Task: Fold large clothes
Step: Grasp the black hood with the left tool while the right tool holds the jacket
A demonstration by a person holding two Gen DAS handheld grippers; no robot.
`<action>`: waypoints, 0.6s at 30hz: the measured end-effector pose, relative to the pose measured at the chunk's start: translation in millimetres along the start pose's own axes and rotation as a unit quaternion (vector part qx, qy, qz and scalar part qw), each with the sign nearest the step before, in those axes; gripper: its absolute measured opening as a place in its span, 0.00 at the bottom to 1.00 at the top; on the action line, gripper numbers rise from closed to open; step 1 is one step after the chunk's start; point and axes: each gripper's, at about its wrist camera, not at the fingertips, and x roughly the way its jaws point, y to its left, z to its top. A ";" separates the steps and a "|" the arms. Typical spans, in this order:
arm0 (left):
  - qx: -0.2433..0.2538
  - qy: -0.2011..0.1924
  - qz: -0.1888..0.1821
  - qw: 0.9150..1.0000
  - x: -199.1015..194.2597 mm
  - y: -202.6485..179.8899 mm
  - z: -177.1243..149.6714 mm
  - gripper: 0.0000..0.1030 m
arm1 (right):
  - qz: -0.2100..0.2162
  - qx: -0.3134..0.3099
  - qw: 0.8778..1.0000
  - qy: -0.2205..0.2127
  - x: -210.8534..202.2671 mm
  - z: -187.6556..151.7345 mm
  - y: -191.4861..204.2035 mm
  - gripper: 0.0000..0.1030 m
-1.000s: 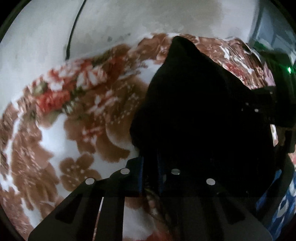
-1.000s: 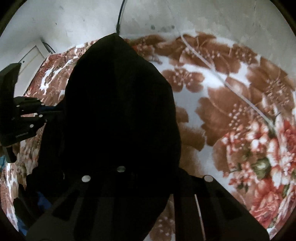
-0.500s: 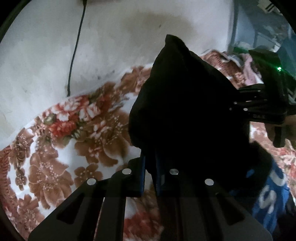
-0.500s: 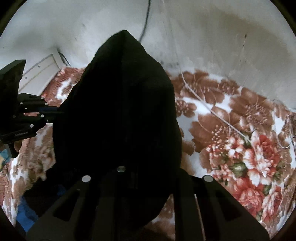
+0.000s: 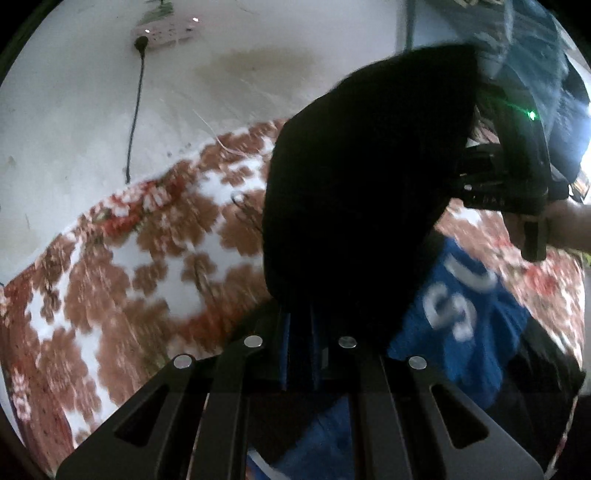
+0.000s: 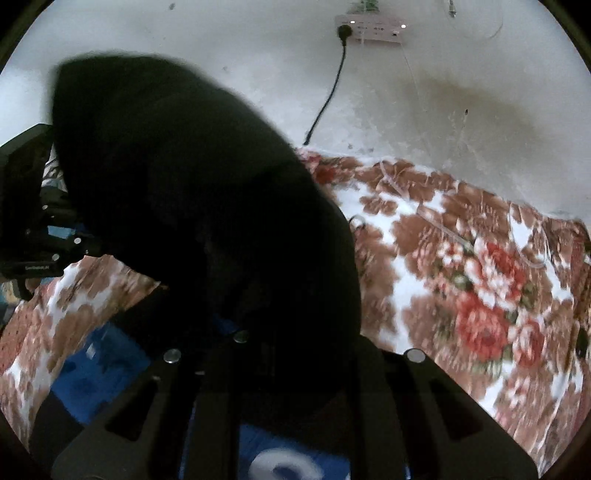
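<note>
My left gripper (image 5: pixel 299 325) is clenched on the black fabric garment (image 5: pixel 362 192). Its fingers (image 5: pixel 284 347), edged in blue, stand almost together with a bunched fold of the dark cloth pinched between them. From that pinch the garment rises in a tall, rounded hump that fills the middle of the left wrist view and hides much of what lies behind it.

My right gripper (image 6: pixel 273 354) is likewise clamped on the same black garment (image 6: pixel 207 206); in its own view the fingertips are buried under the cloth, so I can only see the fabric gathered right at their front and draping up and to the left. In the left wrist view the right gripper (image 5: pixel 495 177) shows at the far side of the hump, a green light glowing on its body and a hand (image 5: pixel 569 229) gripping its handle. In the right wrist view the left gripper (image 6: pixel 33 236) sits at the left edge, touching the cloth's other end.

The garment hangs stretched between both grippers above the floral bedspread of brown, red and white (image 6: pixel 461 280). Beneath it on the bed lies a blue cloth with white lettering (image 5: pixel 458 317). Behind the bed stands a pale wall (image 6: pixel 443 110) with a white power strip (image 6: pixel 369 27) and a black cable (image 6: pixel 328 96) running down.
</note>
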 end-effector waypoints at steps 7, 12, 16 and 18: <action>0.013 0.064 -0.009 0.998 16.0 -42.9 -81.1 0.08 | -0.003 -0.053 0.997 0.049 -9.2 -100.2 48.8 0.14; 0.042 0.105 -0.006 0.994 32.2 -70.9 -127.7 0.08 | -0.014 -0.069 0.994 0.086 -5.4 -159.4 63.7 0.21; 0.049 0.116 -0.003 0.992 38.6 -80.3 -140.3 0.08 | -0.022 -0.075 0.992 0.103 -3.4 -184.8 66.3 0.36; 0.064 0.120 0.014 0.991 42.5 -84.5 -144.7 0.08 | -0.031 -0.084 0.990 0.111 -2.3 -194.2 69.4 0.47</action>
